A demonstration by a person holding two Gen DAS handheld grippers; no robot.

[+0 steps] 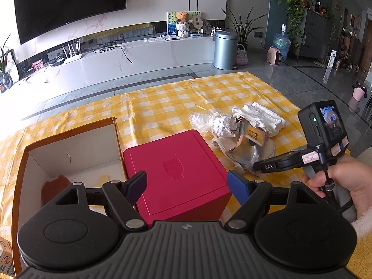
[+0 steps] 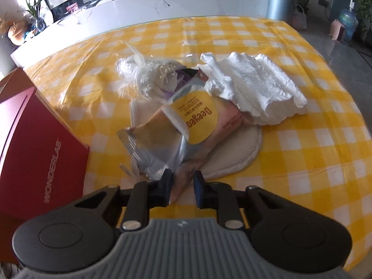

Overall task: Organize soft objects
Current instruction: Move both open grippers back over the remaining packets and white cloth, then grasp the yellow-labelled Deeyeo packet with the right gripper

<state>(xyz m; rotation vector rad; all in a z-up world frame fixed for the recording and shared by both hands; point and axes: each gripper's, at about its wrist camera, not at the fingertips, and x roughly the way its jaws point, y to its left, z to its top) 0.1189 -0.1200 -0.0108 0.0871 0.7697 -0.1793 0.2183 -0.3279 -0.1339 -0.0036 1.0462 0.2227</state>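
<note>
- Right gripper (image 2: pixel 182 188): jaws drawn narrow, pinching the near edge of the wipes packet (image 2: pixel 183 125).
- Wipes packet: lies in the pile on the yellow checked tablecloth (image 2: pixel 302 158), on top of a round beige pad (image 2: pixel 241 155), touching the white folded cloth (image 2: pixel 260 93).
- Left gripper (image 1: pixel 187 182): jaws wide and empty, above the red box (image 1: pixel 176 172), beside the open cardboard box (image 1: pixel 69 148).
</note>
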